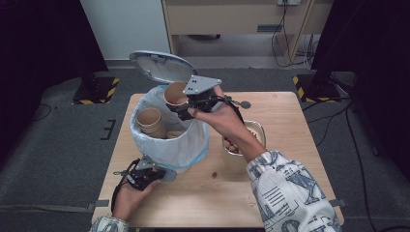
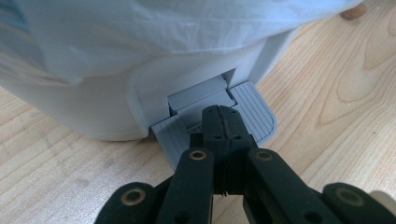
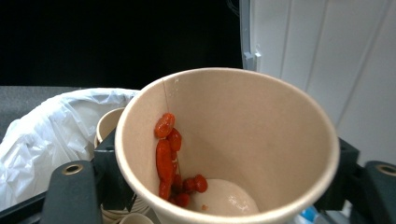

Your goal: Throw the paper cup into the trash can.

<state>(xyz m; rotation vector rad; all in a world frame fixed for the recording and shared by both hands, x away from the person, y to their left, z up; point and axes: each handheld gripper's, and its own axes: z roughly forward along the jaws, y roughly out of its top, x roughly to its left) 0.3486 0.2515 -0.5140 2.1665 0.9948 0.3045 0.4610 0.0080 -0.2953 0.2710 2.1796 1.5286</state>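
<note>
That paper cup [image 3: 229,149] looks light and squishy, so the right claw [image 1: 186,104] straddles its sides loosely over the bin [image 1: 167,145] while the left claw [image 2: 223,122], pinched together, holds the pedal [image 2: 212,119] down.

A recording lab: wooden table [image 1: 270,116] on grey carpet, hazard-striped stand feet [image 1: 94,93], trailing floor cables [image 1: 333,116].

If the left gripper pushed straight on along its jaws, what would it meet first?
The left gripper, shut, already rests on the grey ribbed pedal; further on, probably the white bin's base behind it.
</note>
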